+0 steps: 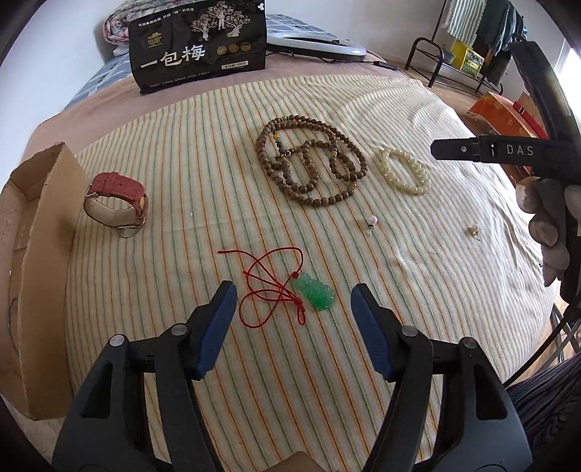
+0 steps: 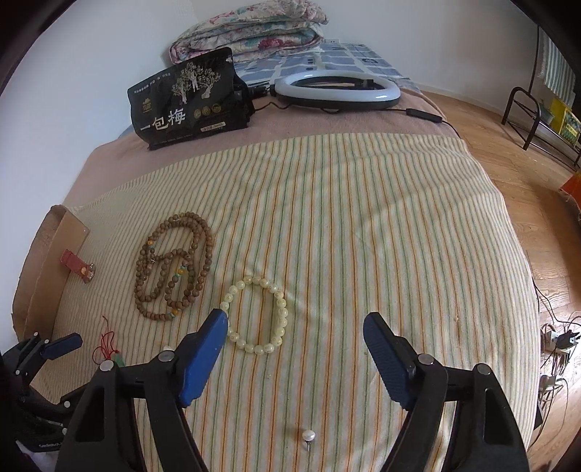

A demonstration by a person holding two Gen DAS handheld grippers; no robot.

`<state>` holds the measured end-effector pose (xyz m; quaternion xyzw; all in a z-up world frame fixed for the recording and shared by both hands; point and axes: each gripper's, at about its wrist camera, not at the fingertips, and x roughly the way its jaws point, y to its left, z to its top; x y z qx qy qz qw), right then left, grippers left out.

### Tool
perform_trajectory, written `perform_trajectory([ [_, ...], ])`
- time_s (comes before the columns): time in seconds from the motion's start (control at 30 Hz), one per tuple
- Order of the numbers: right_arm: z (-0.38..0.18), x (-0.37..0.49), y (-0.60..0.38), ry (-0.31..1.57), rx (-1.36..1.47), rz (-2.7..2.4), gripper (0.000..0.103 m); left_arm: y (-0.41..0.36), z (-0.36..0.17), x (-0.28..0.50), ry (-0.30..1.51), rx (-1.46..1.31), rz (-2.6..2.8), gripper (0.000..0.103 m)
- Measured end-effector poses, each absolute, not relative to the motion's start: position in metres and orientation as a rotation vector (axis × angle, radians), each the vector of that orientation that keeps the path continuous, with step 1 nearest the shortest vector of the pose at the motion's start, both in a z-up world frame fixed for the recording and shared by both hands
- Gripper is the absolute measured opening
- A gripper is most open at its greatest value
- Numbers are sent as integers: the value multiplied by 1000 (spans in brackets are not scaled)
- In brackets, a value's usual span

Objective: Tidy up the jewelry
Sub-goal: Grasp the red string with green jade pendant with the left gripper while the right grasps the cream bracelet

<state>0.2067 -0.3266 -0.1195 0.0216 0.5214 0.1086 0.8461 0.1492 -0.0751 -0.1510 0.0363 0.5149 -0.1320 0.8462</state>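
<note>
Jewelry lies on a striped cloth (image 1: 203, 152). A green jade pendant (image 1: 315, 293) on a red cord (image 1: 270, 281) sits just beyond my open left gripper (image 1: 292, 294). A brown bead necklace (image 1: 310, 159) is farther off and shows in the right wrist view (image 2: 174, 265). A cream bead bracelet (image 1: 405, 170) lies to its right. In the right wrist view the bracelet (image 2: 256, 316) lies just ahead-left of my open, empty right gripper (image 2: 296, 321). A red-strap watch (image 1: 118, 199) stands beside a cardboard box (image 1: 40, 254). Two pearl earrings (image 1: 372, 221) (image 1: 474, 229) lie loose; one (image 2: 308, 435) is under the right gripper.
A black snack bag (image 1: 198, 43) stands at the back, with a ring light (image 2: 337, 89) and folded quilt (image 2: 250, 31) behind. A metal rack (image 1: 454, 61) and an orange box (image 1: 504, 112) are on the wooden floor (image 2: 515, 174) to the right.
</note>
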Motion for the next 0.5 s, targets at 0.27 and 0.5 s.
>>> perform_trajectory([
  [0.27,-135,216,-324,1143,65,248,71,-84,-164,153,1095,116,-278,65],
  [0.5,-147,222,-318,1181,76,268,66,-88,-175,156,1097,155,-264,58],
])
